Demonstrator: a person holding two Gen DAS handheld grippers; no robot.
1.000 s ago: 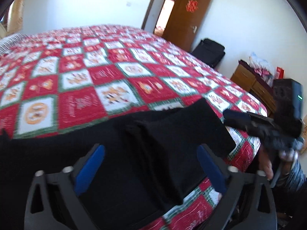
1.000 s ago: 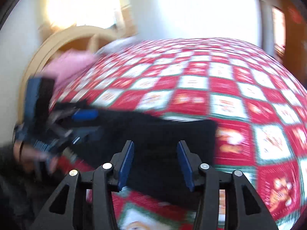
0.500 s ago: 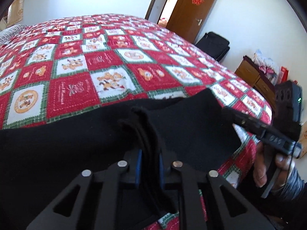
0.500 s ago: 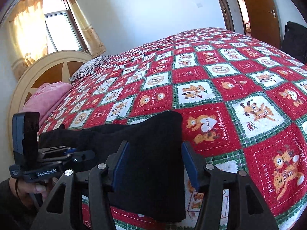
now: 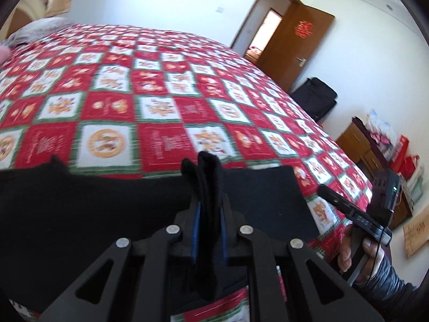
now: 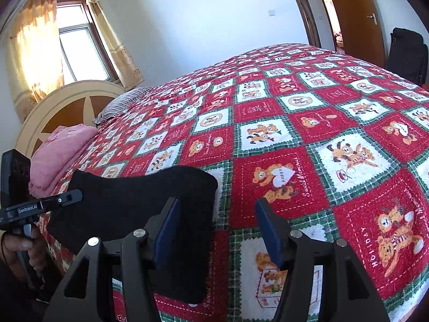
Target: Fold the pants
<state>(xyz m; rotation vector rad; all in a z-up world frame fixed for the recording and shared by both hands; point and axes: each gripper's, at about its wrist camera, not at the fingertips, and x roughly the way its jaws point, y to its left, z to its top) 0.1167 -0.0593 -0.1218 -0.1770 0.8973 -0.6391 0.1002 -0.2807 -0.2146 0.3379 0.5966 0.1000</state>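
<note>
On the near edge of the bed, the black pants (image 5: pixel 93 209) lie spread flat across the red, white and green patchwork quilt (image 5: pixel 166 107), one end reaching toward the pink bedding (image 6: pixel 61 153) by the headboard (image 6: pixel 64 104). The left claw (image 5: pixel 209 228) is clamped tight on a bunched fold of the dark cloth, which stands up in a ridge between its blue pads (image 5: pixel 197 230). The right claw (image 6: pixel 217 230) stands wide open at the other end of the pants, its left pad (image 6: pixel 166 230) over the black fabric and its right one over bare quilt, gripping nothing. From the left wrist view the right hand (image 5: pixel 359 255) shows at the far right, wrapped around its handle just off the bed's edge. Beyond the bed, a brown door (image 5: pixel 297 43) stands ajar, a black bag (image 5: pixel 316 99) leans on the wall near it, and a wooden dresser (image 5: pixel 359 145) sits further right. A curtained window (image 6: pixel 77 53) glows behind the headboard.
</note>
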